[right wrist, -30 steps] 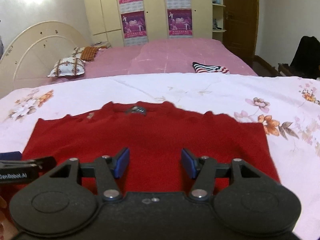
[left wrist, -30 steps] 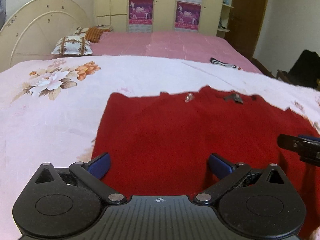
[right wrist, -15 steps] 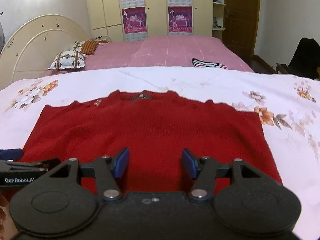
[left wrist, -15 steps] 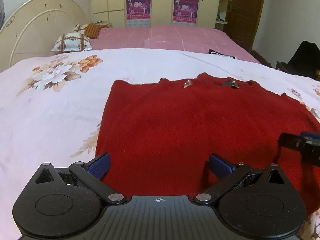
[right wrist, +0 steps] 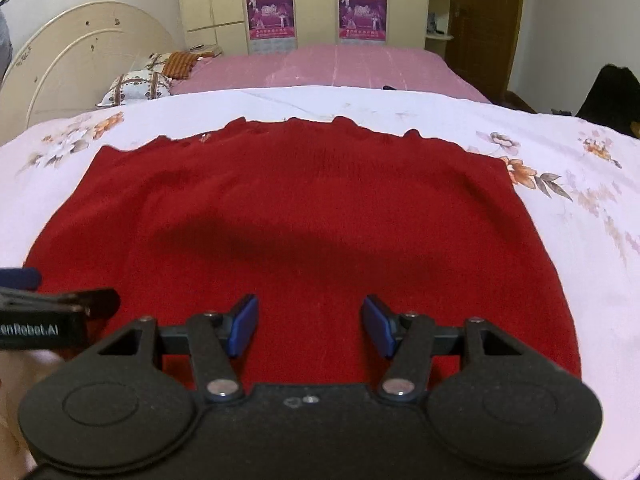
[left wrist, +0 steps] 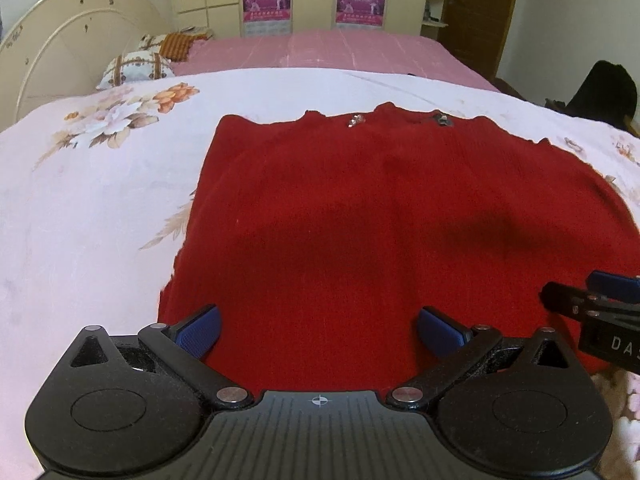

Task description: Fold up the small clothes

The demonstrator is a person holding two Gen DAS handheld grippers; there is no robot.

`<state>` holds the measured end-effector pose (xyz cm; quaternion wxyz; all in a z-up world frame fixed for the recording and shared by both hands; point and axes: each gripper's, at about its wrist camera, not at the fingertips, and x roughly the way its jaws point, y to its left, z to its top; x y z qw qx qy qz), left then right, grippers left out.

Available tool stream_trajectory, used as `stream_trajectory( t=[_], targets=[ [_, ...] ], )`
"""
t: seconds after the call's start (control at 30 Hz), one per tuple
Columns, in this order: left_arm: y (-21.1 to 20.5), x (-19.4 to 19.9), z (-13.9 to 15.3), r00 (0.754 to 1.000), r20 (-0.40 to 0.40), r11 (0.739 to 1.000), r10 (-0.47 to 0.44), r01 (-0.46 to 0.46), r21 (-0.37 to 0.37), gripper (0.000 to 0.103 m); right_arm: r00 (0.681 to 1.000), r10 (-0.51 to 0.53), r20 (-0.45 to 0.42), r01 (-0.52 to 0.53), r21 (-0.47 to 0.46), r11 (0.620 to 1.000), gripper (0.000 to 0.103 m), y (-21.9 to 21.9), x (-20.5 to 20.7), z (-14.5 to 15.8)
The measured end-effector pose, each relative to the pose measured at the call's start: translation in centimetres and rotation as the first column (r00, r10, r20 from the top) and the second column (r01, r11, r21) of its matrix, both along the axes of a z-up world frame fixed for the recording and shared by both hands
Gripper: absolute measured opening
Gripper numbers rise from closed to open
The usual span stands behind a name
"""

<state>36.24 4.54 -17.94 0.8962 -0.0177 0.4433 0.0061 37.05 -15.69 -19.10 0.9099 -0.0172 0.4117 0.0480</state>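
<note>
A red knitted sweater (left wrist: 380,208) lies flat on the floral white bedspread (left wrist: 100,200), neckline at the far side. It also fills the middle of the right wrist view (right wrist: 320,216). My left gripper (left wrist: 318,330) is open and empty, just above the sweater's near edge towards its left side. My right gripper (right wrist: 310,330) is open and empty above the near edge towards the right side. Each gripper shows at the edge of the other's view.
The white bedspread (right wrist: 580,200) extends around the sweater on all sides. A pink bed (left wrist: 320,48) with pillows (left wrist: 136,70) and a cream headboard (left wrist: 68,48) lies beyond. A wardrobe and a brown door stand at the back wall.
Both grippers have tilted down and come lower over the sweater, which now fills more of each view. Both stay open.
</note>
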Motion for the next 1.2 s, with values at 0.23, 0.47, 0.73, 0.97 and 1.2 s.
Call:
stream_trajectory(
  t=[0.23, 0.47, 0.73, 0.97, 1.2],
  targets=[
    [0.7, -2.2, 0.7, 0.999, -0.034, 0.995, 0.019, -0.023, -0.1, 0.103, 1.0, -0.004, 0.022, 0.003, 0.031, 1.0, 0.059, -0.5, -1.5, 1.4],
    [1.7, -4.3, 0.4, 0.996, -0.077, 0.974, 0.05, -0.065, -0.215, 0.103, 1.0, -0.004, 0.022, 0.003, 0.045, 0.999, 0.059, -0.4, -2.3, 1.7],
    [4.6, -6.3, -0.9, 0.986, -0.067, 0.888, 0.152, -0.166, -0.43, 0.1, 1.0, -0.008, 0.02, 0.007, 0.054, 0.999, 0.059, -0.4, -2.6, 1.6],
    [8.6, -6.1, -4.2, 0.932, -0.055, 0.613, 0.358, -0.279, -0.739, 0.068, 1.0, -0.003, 0.024, 0.001, 0.06, 0.998, 0.059, -0.3, -2.1, 1.2],
    [8.5, -3.7, -5.4, 0.897, -0.014, 0.579, 0.442, -0.297, -0.759, 0.039, 0.998, -0.008, 0.057, 0.003, 0.083, 0.997, 0.059, -0.4, -0.6, 1.0]
  ],
)
